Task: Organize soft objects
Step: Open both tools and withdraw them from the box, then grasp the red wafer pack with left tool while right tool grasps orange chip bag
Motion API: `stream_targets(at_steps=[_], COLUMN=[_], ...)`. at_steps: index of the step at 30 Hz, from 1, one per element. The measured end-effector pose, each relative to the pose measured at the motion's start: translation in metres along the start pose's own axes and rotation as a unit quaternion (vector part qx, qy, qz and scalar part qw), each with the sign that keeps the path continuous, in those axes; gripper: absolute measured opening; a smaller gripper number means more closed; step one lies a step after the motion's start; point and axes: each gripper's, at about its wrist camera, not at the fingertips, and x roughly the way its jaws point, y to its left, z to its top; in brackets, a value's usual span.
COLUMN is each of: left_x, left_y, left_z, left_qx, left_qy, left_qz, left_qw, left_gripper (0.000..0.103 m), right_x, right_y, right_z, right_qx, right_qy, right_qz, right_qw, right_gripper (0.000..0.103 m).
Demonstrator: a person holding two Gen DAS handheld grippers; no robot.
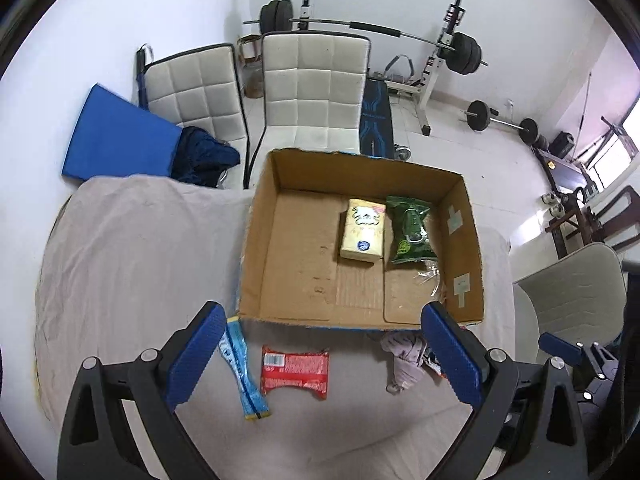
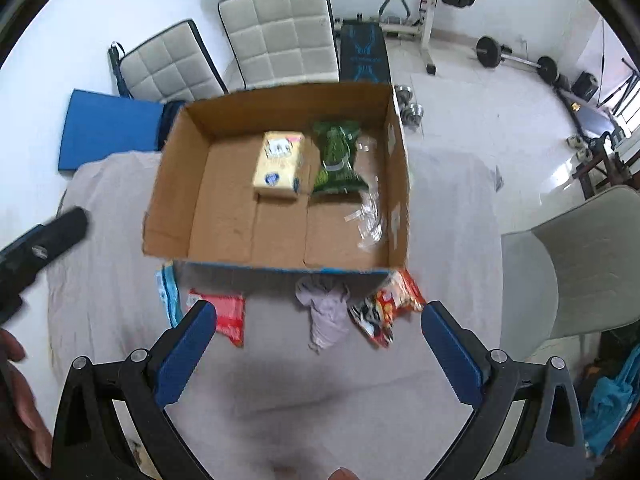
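Observation:
An open cardboard box (image 1: pixel 256 240) (image 2: pixel 168 184) sits on a cloth-covered table. Inside lie a yellow tissue pack (image 1: pixel 362 230) (image 2: pixel 280 164), a green snack bag (image 1: pixel 410 230) (image 2: pixel 338 156) and a clear plastic wrapper (image 2: pixel 370 216). In front of the box lie a blue packet (image 1: pixel 242 368) (image 2: pixel 170 294), a red packet (image 1: pixel 295 370) (image 2: pixel 228 316), a crumpled lilac cloth (image 1: pixel 402 360) (image 2: pixel 326 312) and a red-orange snack bag (image 2: pixel 388 306). My left gripper (image 1: pixel 324 354) is open above the red packet. My right gripper (image 2: pixel 320 352) is open, above the lilac cloth.
Two white padded chairs (image 1: pixel 312 84) stand behind the table, with a blue mat (image 1: pixel 116 136) at the left. A weight bench and barbells (image 1: pixel 460 52) are at the back. A grey chair (image 2: pixel 572 264) stands at the table's right.

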Motion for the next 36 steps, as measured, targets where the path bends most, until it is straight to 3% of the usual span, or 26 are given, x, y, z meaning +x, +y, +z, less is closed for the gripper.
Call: stream_targets(at_steps=[5, 9, 18, 21, 24, 27, 28, 30, 33, 36], left_x=[0.016, 0.052, 0.141, 0.158, 0.177, 0.191, 0.196, 0.204, 0.215, 0.227], left_y=[0.035, 0.064, 0.109, 0.109, 0.099, 0.09, 0.088, 0.085, 0.089, 0.088], left_z=[-0.022, -0.054, -0.116, -0.126, -0.135, -0.141, -0.142, -0.141, -0.136, -0.129], left_qx=[-0.037, -0.066, -0.136, -0.181, -0.236, -0.285, -0.302, -0.327, -0.362, -0.367], left_qy=[0.03, 0.084, 0.196, 0.227, 0.256, 0.269, 0.271, 0.276, 0.267, 0.265], left_qz=[0.013, 0.031, 0.053, 0.015, -0.04, -0.066, -0.071, -0.074, -0.06, -0.03], left_qw=[0.9988, 0.9938, 0.9697, 0.9567, 0.9365, 0.9177, 0.9112, 0.901, 0.8909, 0.8913], left_gripper=[0.101, 0.101, 0.1, 0.1, 0.1, 0.1, 0.1, 0.1, 0.1, 0.1], right_x=[0.041, 0.088, 0.138, 0.146, 0.156, 0.17, 0.176, 0.185, 0.196, 0.201], right_y=[-0.026, -0.027, -0.066, -0.089, -0.112, -0.123, -0.125, -0.127, -0.13, -0.131], right_z=[-0.009, -0.024, -0.038, -0.038, -0.036, -0.034, -0.034, -0.034, -0.039, -0.042], right_qx=[0.025, 0.025, 0.083, 0.116, 0.169, 0.202, 0.208, 0.218, 0.228, 0.224], right_qy=[0.049, 0.096, 0.119, 0.117, 0.117, 0.119, 0.122, 0.13, 0.139, 0.136], right_qz=[0.017, 0.036, 0.008, -0.007, -0.003, 0.007, 0.004, 0.015, 0.018, 0.01], right_qw=[0.998, 0.994, 0.989, 0.986, 0.979, 0.972, 0.971, 0.967, 0.964, 0.965], right_gripper=[0.103, 0.103, 0.103, 0.103, 0.102, 0.096, 0.088, 0.076, 0.066, 0.064])
